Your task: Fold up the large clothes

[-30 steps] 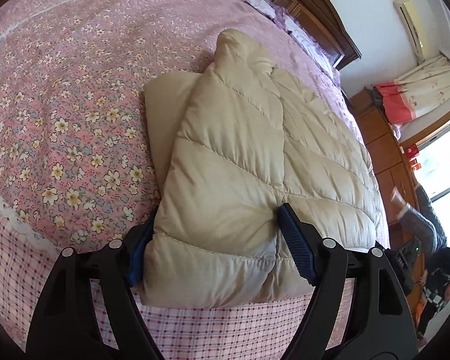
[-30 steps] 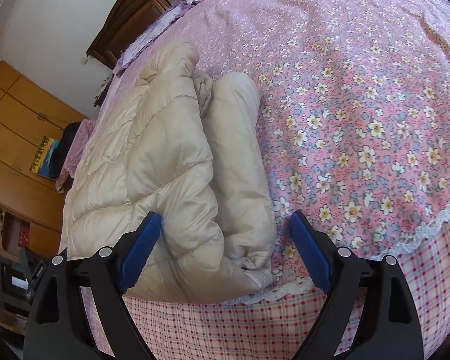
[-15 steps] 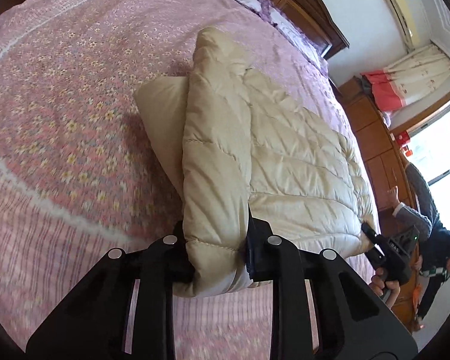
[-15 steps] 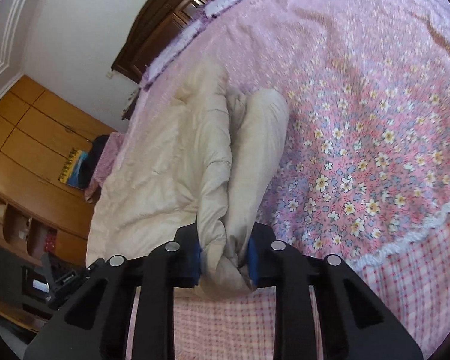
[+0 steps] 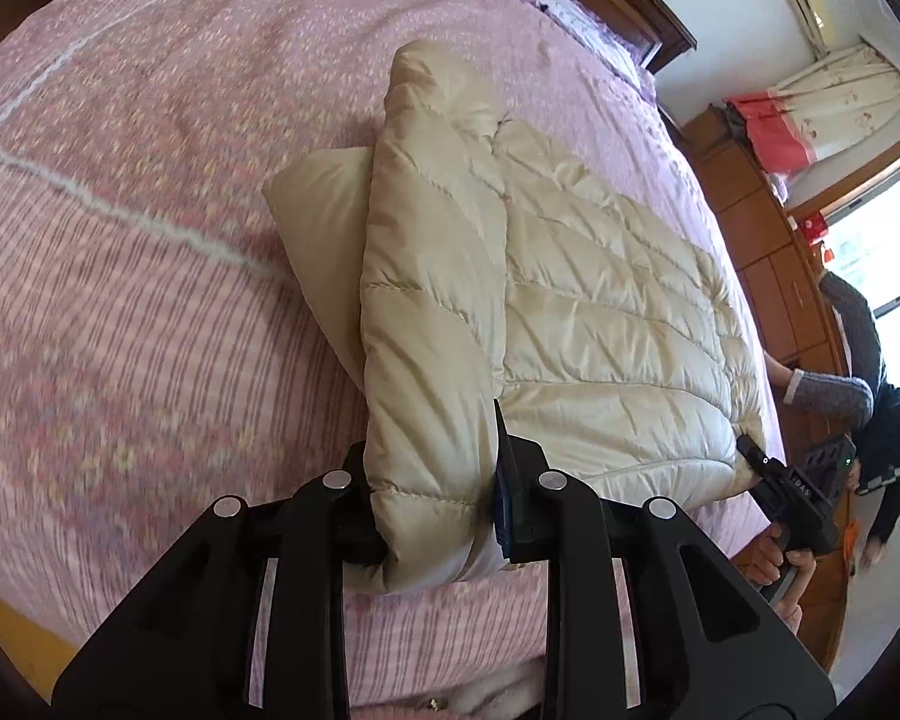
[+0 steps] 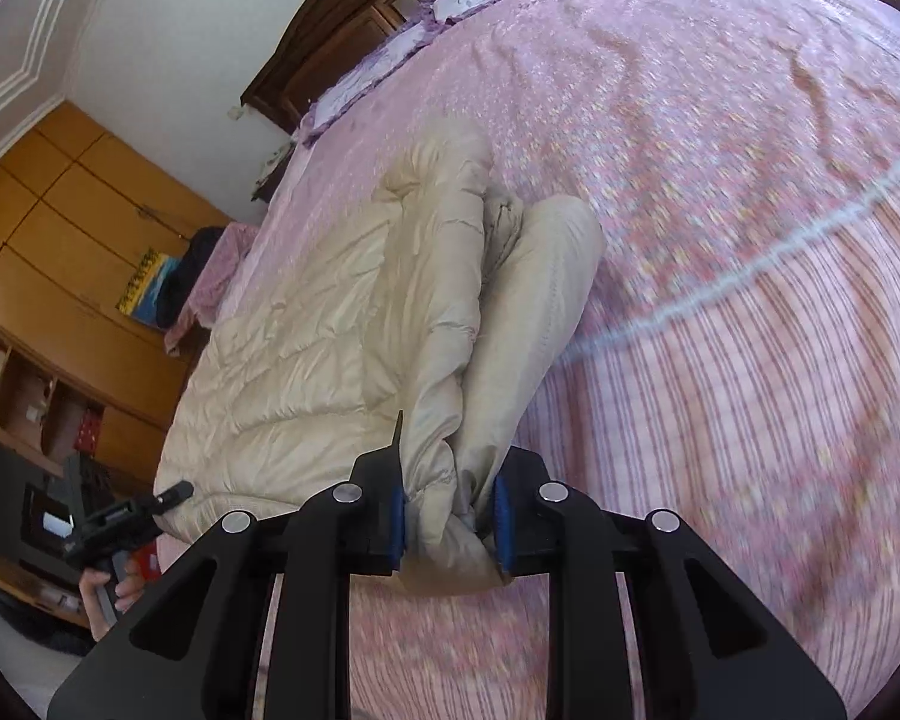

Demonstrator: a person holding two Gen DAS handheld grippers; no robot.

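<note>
A cream quilted down jacket [image 5: 570,312] lies partly folded on the pink floral bed [image 5: 150,180]. My left gripper [image 5: 438,510] is shut on the jacket's near hem corner and holds it lifted off the bedspread. My right gripper [image 6: 450,510] is shut on the other near corner of the jacket [image 6: 342,324], with a folded sleeve [image 6: 540,300] bunched between the pads. Each gripper also shows in the other's view, the right one [image 5: 792,498] and the left one [image 6: 120,522], both at the jacket's edge.
The wooden headboard [image 6: 342,18] and pillows stand at the far end of the bed. Wooden wardrobes [image 6: 78,228] line one side, and cabinets with a window [image 5: 810,252] line the other. The bed's near edge [image 5: 390,648] runs just below the grippers.
Both grippers went from open around the hem to shut on it. They have since lifted the jacket's near edge and pulled back, and the bed now looks blurred with motion.
</note>
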